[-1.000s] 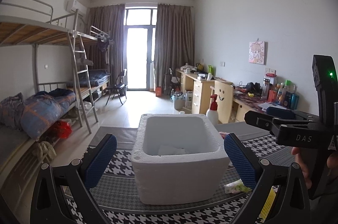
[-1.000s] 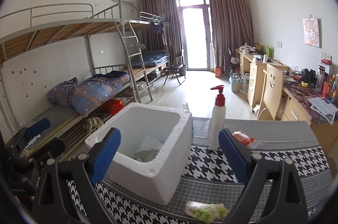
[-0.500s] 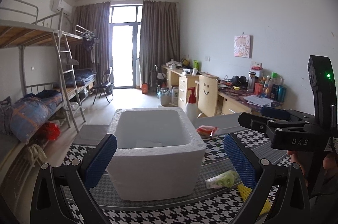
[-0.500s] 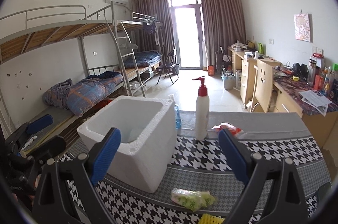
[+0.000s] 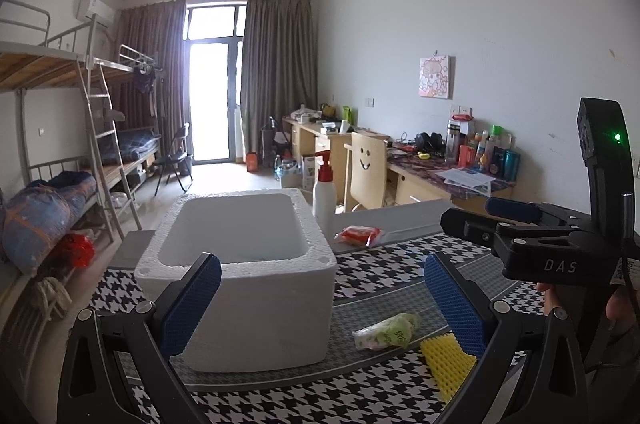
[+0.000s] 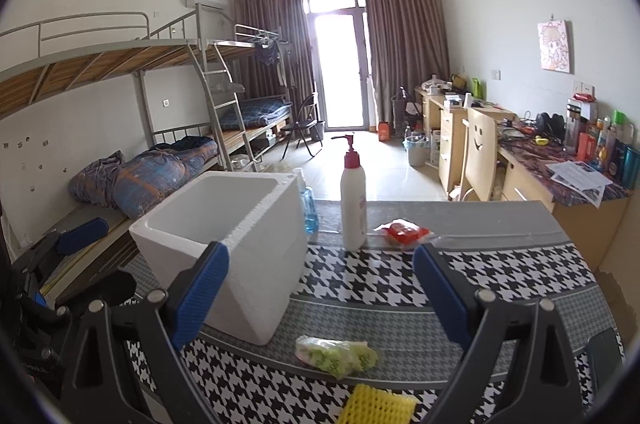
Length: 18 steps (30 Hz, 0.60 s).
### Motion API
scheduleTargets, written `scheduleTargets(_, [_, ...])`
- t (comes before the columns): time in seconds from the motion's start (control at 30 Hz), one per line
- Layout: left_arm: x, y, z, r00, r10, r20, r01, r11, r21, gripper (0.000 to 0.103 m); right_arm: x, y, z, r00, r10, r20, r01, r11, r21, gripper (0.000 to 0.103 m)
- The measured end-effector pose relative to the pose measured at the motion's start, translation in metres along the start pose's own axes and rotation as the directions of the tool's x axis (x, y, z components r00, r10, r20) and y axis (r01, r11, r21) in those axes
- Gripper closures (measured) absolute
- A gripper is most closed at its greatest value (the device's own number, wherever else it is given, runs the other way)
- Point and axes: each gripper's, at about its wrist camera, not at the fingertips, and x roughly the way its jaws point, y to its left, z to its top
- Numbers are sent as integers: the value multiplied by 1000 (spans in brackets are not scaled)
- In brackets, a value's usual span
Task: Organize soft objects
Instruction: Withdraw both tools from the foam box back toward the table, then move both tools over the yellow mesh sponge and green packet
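Note:
A white foam box [image 5: 244,264] stands on the houndstooth table [image 5: 360,400]; it also shows in the right wrist view [image 6: 228,244]. A green soft packet [image 5: 386,331] and a yellow foam net [image 5: 446,358] lie right of the box, near the front edge, also seen from the right wrist as the packet [image 6: 338,351] and the net [image 6: 376,404]. A red packet [image 5: 358,236] lies further back, red packet [image 6: 404,230]. My left gripper [image 5: 320,308] is open and empty above the table's front. My right gripper [image 6: 320,300] is open and empty above the green packet.
A white pump bottle with a red top [image 6: 353,200] stands behind the box, beside a small blue bottle [image 6: 309,208]. Bunk beds [image 6: 120,128] line the left wall, desks and a chair [image 6: 480,148] the right wall. The other gripper's body [image 5: 560,244] is at right.
Both grippers have drawn back and to the right; the box has shifted left in both views, and the green packet, yellow net and red packet have come into view. Both stay open.

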Motion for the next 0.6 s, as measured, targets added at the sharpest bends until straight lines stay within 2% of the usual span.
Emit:
scheduleTargets(0.3, [7,-11,-6,1000,-22,-20,22,1000,1,1,-6,-17,-10,1000,-22,-11,23,999,39,7])
scheduleTargets(0.6, [11,-15,-12,999,-40,-34,40,999,-6,1,-15,-22,-23,998,-58,-7,58,998,21,7])
